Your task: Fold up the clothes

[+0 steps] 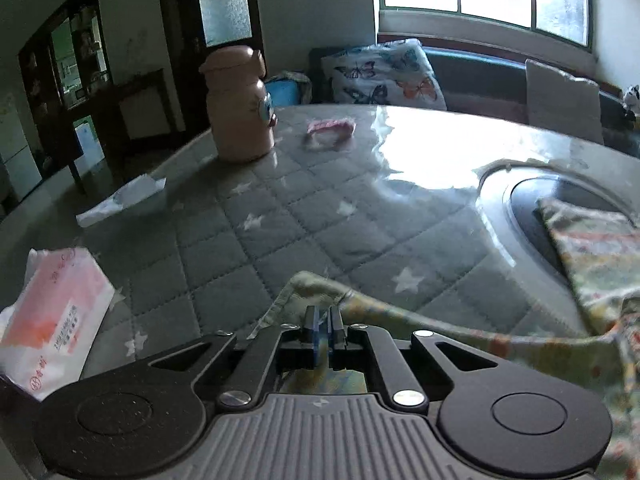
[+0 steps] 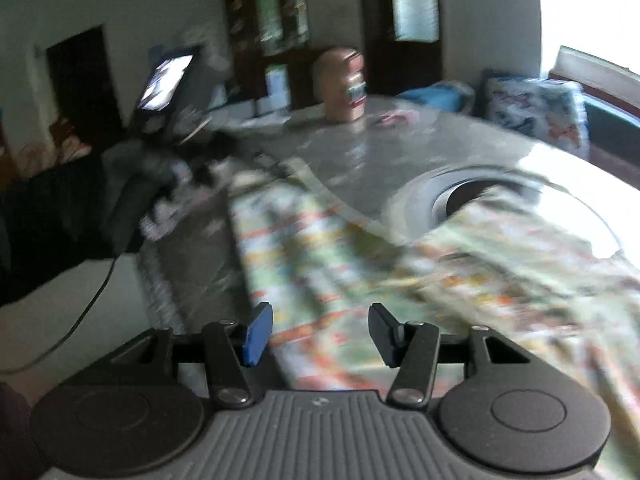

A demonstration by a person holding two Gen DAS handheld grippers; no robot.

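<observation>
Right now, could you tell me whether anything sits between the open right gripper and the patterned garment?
Nothing visible does. The right gripper hangs open directly above the green-and-orange patterned garment, though that view is blurred.

Green-orange patterned garment, grey star-quilted tablecloth, pink jar

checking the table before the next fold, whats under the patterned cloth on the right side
The patterned cloth lies over the dark round recess in the quilted table cover, hiding its right part. What else sits beneath the fabric cannot be seen.

Two wrist views, low over one table (shared).
</observation>
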